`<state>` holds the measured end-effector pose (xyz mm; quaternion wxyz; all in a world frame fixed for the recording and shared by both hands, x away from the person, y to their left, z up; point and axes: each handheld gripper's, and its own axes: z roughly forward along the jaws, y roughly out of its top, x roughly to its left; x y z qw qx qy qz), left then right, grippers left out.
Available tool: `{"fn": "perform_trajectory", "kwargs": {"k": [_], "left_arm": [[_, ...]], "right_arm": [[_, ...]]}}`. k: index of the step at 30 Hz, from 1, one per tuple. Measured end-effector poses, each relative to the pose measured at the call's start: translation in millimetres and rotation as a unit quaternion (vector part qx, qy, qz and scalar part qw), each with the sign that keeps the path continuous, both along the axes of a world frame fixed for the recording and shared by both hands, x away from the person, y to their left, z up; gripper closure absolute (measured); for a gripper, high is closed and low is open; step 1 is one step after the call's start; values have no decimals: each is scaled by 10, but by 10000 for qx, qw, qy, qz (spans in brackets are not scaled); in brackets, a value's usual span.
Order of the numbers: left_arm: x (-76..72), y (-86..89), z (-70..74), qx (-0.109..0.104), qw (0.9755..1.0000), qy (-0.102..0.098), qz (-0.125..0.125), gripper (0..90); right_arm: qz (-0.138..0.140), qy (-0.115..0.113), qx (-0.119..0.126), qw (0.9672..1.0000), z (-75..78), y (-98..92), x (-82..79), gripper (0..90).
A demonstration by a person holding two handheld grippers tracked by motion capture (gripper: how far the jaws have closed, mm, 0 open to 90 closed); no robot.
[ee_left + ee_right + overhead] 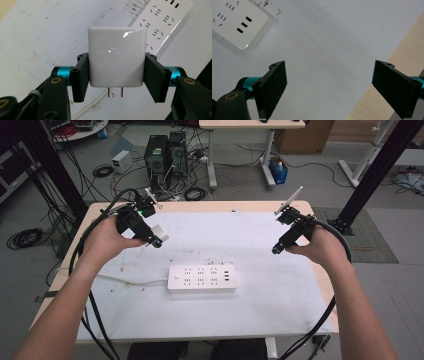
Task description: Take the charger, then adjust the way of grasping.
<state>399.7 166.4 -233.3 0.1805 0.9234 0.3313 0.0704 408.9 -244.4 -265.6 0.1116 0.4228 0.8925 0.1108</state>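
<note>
My left gripper [156,239] is shut on a glossy white plug adapter [117,56], held above the white mat; its two metal prongs [115,92] point back toward the camera. In the high view the adapter [159,232] hangs up and left of the white power strip [201,278], which lies flat at the table's middle with several sockets and three USB slots. The strip [162,17] shows beyond the adapter in the left gripper view. My right gripper [278,249] hovers to the strip's upper right, open, its jaws wide apart over bare mat [329,82]. A corner of the strip [239,22] lies ahead of it.
The strip's white cable [125,281] runs left across the mat toward the table's edge. The wooden table edge [404,55] borders the mat at the right. Black cables trail from both grippers. Computers and tangled wires sit on the floor beyond the table.
</note>
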Motion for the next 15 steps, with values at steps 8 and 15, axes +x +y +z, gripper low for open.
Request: {"fn": "perform_trajectory", "kwargs": {"k": [8, 15], "left_arm": [[-47, -30, 78, 7, 9999, -81, -92, 425], [-14, -24, 69, 3, 9994, -228, -250, 425]], "right_arm": [[26, -58, 20, 10000, 44, 33, -35, 121], [-122, -29, 92, 9999, 63, -3, -9, 121]]}}
